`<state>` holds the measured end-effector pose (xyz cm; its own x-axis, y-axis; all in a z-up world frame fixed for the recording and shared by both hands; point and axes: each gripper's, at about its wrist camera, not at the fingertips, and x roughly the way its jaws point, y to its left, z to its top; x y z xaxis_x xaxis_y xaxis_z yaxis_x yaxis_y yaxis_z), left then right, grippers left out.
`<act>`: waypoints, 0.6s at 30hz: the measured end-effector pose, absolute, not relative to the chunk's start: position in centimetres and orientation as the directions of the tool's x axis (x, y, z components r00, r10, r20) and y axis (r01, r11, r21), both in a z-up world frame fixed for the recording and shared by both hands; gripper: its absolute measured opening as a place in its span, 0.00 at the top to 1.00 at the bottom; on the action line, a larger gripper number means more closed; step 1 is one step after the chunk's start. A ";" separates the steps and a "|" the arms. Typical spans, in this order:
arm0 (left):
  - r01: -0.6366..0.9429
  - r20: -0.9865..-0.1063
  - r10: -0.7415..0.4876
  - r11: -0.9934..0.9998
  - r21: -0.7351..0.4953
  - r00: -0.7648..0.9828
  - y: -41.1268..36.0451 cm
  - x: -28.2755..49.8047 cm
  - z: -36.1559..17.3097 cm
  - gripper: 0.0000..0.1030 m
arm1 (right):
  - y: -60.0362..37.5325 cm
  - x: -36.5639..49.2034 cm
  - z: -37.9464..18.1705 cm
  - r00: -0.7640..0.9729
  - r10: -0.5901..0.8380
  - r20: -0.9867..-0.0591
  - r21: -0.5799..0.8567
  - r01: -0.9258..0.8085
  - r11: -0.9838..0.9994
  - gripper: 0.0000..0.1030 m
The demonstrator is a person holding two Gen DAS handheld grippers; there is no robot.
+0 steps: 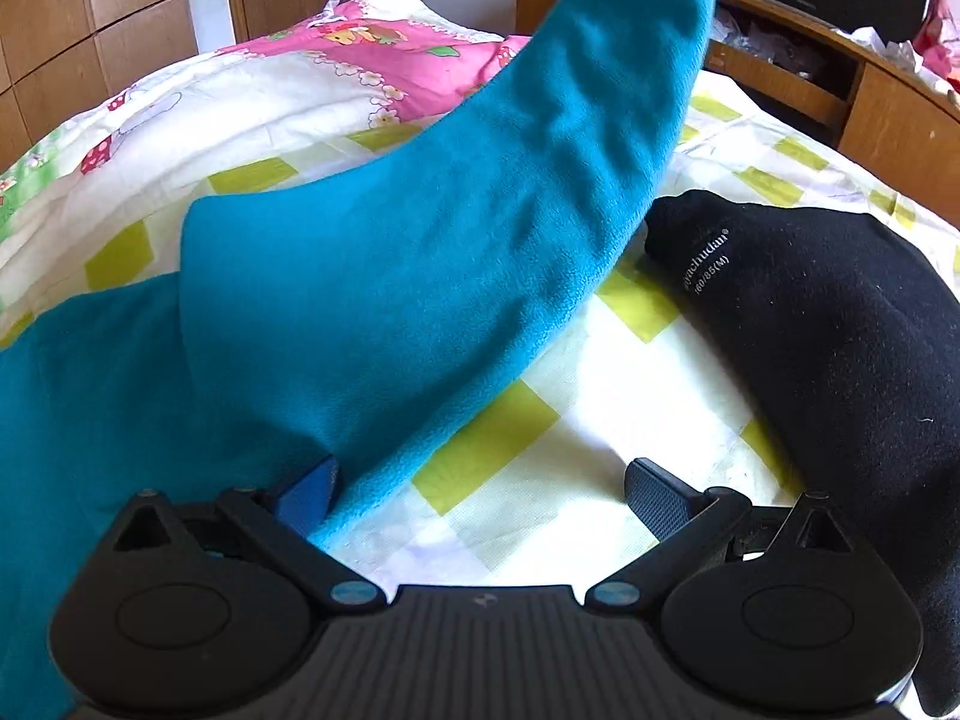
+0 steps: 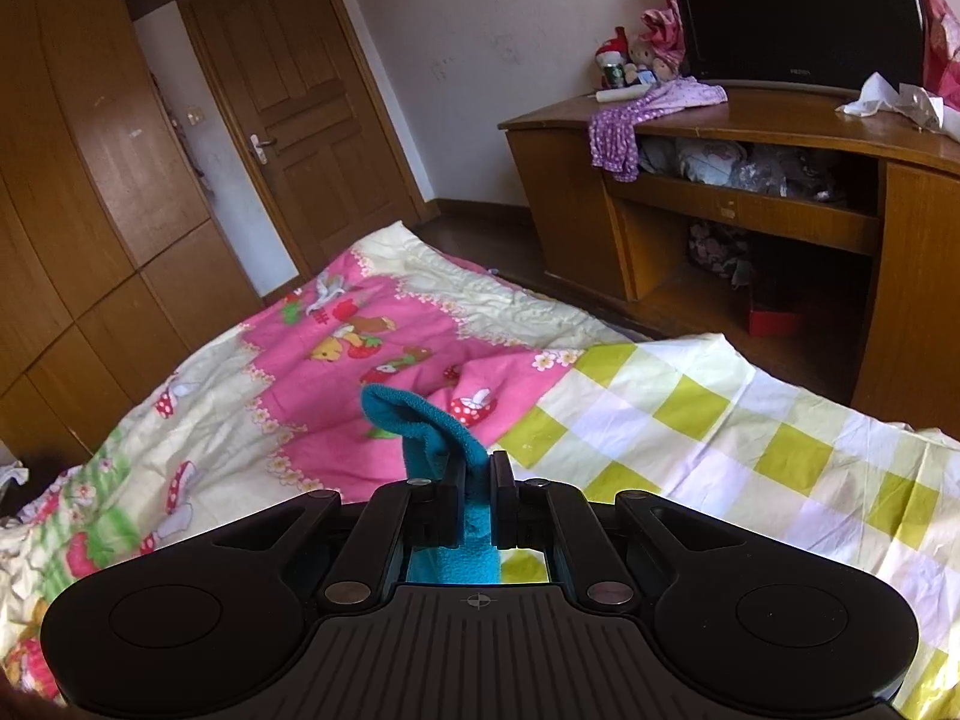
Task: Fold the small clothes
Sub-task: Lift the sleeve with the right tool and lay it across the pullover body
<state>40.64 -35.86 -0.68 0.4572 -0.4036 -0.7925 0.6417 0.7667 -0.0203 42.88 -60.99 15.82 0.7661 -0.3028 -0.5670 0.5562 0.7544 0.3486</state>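
Teal garment: right claw pinches its lifted sleeve end mid-fold; left claw gapes, seemingly (view's tight) beside the hem. Next, lay sleeve across.

**Open sheet in the middle, cloth on both sides**

In the left wrist view, the checked bedsheet lies bare at lower centre — a clear lane ahead of the spread left gripper. The teal garment blocks the left and rises diagonally to the upper right; the black garment fills the right. In the right wrist view, the sheet at right is open up to the wooden cabinet — the pink quilt bunches at left.
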 end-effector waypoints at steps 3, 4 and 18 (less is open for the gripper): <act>0.660 -0.777 -0.454 0.748 -0.067 0.435 -35.2 40.2 0.4 0.00 | -58.8 43.3 17.9 0.803 -0.259 -0.537 0.359 0.495 0.791 0.94; 0.661 -0.767 -0.471 0.746 -0.081 0.437 -34.3 39.9 1.0 0.00 | -57.8 43.4 18.5 0.813 -0.241 -0.530 0.358 0.472 0.806 0.94; 0.367 -0.753 -0.300 0.927 -0.084 0.585 -10.7 34.6 4.5 0.00 | -27.7 49.3 16.9 0.769 0.271 -0.579 0.322 -0.090 0.942 0.94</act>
